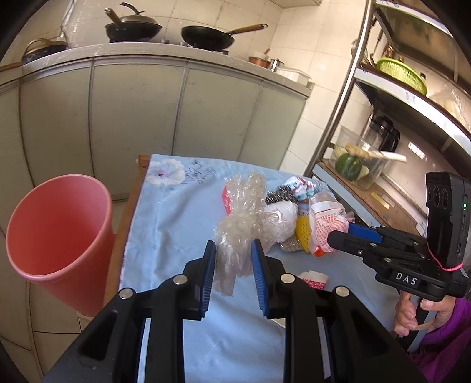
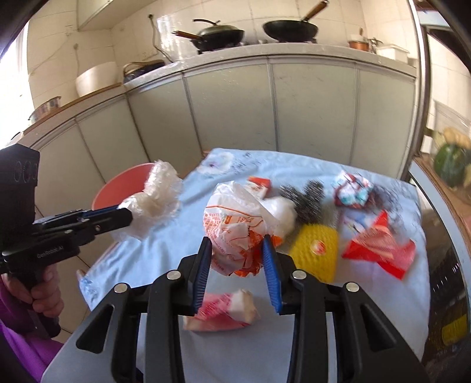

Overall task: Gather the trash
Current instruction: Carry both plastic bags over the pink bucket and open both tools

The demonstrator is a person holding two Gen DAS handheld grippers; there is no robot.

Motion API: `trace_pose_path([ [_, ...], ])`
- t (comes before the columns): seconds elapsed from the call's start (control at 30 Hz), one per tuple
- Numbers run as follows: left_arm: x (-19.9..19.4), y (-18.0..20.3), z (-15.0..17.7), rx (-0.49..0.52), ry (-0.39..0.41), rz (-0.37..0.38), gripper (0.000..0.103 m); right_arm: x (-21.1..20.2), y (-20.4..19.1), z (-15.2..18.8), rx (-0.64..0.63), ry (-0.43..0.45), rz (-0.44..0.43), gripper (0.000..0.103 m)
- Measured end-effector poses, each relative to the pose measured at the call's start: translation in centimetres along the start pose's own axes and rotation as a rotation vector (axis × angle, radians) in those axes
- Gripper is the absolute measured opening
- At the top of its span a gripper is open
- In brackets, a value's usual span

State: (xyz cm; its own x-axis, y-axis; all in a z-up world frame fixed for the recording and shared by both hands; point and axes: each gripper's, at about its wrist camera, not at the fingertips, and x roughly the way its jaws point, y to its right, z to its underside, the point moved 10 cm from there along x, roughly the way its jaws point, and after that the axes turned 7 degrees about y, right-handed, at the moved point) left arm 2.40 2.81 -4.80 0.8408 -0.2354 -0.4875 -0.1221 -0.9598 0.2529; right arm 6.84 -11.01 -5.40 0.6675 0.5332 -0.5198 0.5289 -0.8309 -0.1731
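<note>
Table [image 2: 338,338] under pale blue floral cloth [image 2: 235,165]. On cloth: yellow sponge [image 2: 316,250], steel scourer [image 2: 303,197], red wrapper [image 2: 382,250], pink-white packet [image 2: 223,309], small colourful wrapper [image 2: 353,188], white wad [image 2: 282,212], orange-white carton [image 2: 260,184].

— What sort of room is it?
— A kitchen. White wall tiles [image 1: 206,11], and a long counter [image 1: 164,50] over pale grey cabinet doors [image 1: 135,112].
— Anything on the counter?
— Two black woks [image 1: 134,28], one lidded.
— And to the right?
— A metal shelf rack [image 1: 412,97] holding a green basket [image 1: 401,73].
— Floor? Light?
— Pale floor tiles [image 1: 17,318]. Bright daylight [image 2: 11,73] from the left.
</note>
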Motion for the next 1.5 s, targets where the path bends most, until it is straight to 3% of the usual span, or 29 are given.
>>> trace_pose_path([
  [0.4,-4.1,-8.9,-3.3,-0.099,0.153,-0.229,0.024,5.7,-10.7,-4.8,-0.084,0.046,-0.206,0.035],
  [0.77,-5.7,-19.0,-2.9,-0.235,0.176,-0.469,0.025,13.2,-20.1,-6.3,-0.118,-0.009,-0.342,0.035],
  [1.1,-3.4,-24.0,-0.7,-0.283,0.101,-0.59,0.025,19.6,-21.8,-5.0,-0.102,-0.1,-0.335,0.035],
  [1.5,-1.1,-25.1,-0.2,-0.283,0.04,-0.634,0.027,21.8,-22.0,-4.6,-0.08,-0.162,-0.309,0.035],
])
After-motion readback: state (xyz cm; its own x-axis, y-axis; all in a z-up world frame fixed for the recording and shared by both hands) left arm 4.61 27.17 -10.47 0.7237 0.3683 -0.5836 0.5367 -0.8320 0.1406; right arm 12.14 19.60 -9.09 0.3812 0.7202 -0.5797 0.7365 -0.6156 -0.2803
